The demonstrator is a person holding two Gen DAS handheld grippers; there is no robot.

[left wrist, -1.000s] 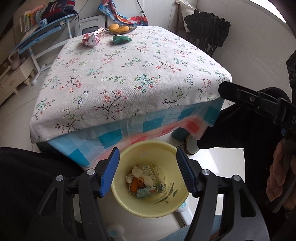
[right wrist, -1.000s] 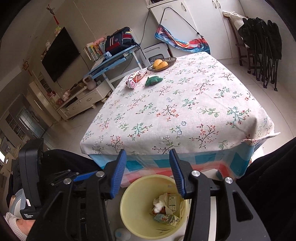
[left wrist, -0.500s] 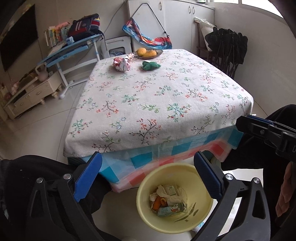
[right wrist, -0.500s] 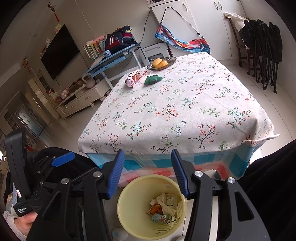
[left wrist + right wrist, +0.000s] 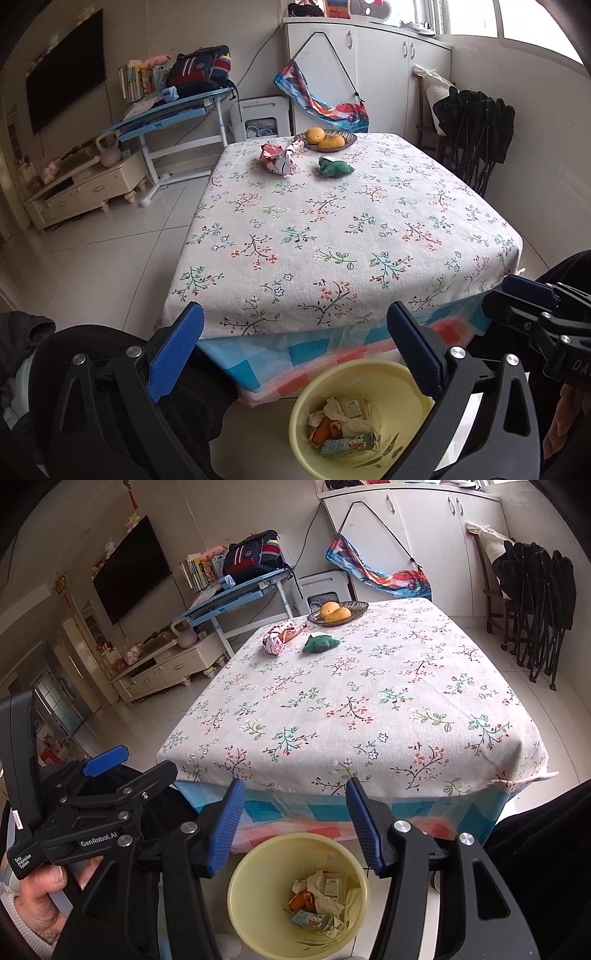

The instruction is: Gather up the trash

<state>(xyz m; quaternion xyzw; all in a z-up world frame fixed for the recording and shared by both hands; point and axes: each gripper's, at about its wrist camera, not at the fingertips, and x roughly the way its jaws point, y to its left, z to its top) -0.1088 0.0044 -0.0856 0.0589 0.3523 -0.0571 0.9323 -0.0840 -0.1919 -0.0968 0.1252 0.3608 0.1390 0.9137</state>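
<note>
A yellow bin (image 5: 402, 384) (image 5: 255, 919) stands on the floor at the table's near edge, holding cartons, tissue and orange peel. A crumpled red-and-white wrapper (image 5: 277, 158) (image 5: 279, 638) and a green crumpled item (image 5: 334, 167) (image 5: 320, 643) lie at the table's far end. My left gripper (image 5: 295, 350) is wide open and empty, above the bin's left side. My right gripper (image 5: 295, 823) is open and empty, above the bin. Each gripper shows in the other's view: right one (image 5: 532, 314), left one (image 5: 92, 805).
A dish with yellow fruit (image 5: 327, 138) (image 5: 338, 612) sits at the table's far edge. The floral-clothed table (image 5: 351, 240) fills the middle. A blue desk (image 5: 166, 114), TV stand (image 5: 77, 184) and folded black chairs (image 5: 535, 602) stand around it.
My left gripper has opened wide and tilted up from the bin toward the table. My right gripper has stayed above the bin, still open.
</note>
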